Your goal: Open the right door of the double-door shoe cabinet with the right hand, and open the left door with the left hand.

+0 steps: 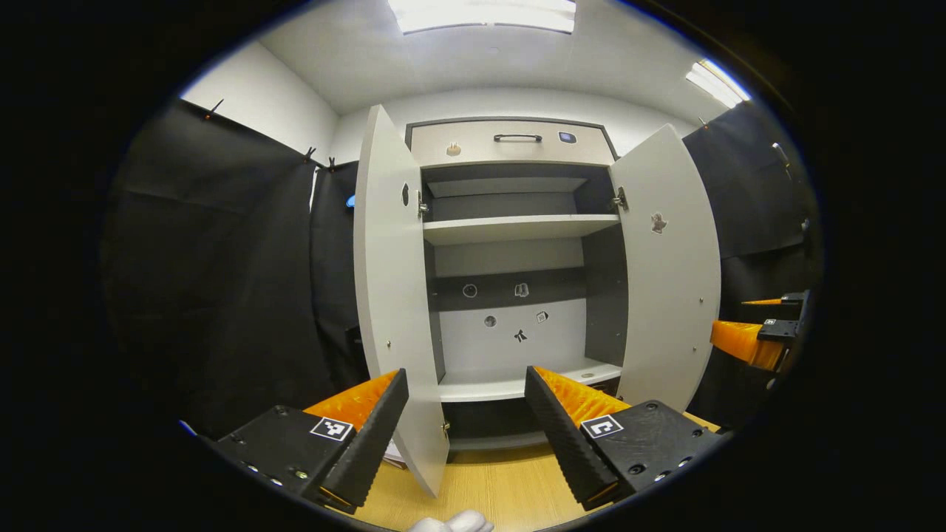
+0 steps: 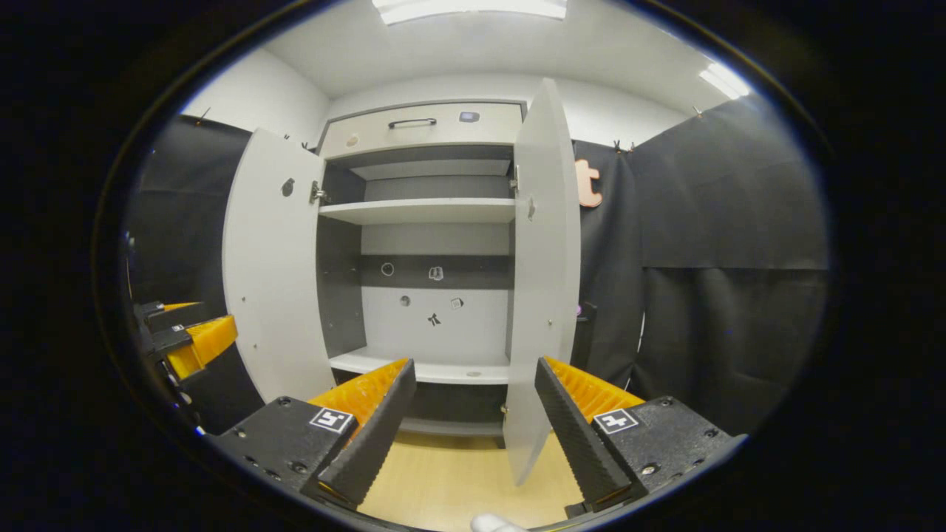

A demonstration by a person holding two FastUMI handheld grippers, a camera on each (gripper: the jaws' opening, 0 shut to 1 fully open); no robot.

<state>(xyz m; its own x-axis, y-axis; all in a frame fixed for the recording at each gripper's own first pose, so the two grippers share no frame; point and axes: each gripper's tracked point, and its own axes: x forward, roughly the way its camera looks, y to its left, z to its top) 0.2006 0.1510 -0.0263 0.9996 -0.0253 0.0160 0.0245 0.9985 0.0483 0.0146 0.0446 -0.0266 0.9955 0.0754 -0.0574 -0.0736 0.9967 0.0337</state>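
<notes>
My left gripper (image 1: 465, 414) has its jaws spread wide, nothing between them, nothing touched; the edge of the pale grey flat-panel left door (image 1: 392, 295) hangs in the gap near 7 o'clock, apart from either finger as far as I can tell. My right gripper (image 2: 473, 410) is likewise spread wide and empty, with the matching grey right door (image 2: 543, 281) edge-on between its fingers at about 5 o'clock. Both doors stand swung out from the white-and-dark-grey double-door shoe cabinet (image 2: 421, 210), shelves exposed, on the light wood floor (image 1: 502, 488). I judge the opening step done; next move only calls for backing both tools clear without bumping the door edges.
</notes>
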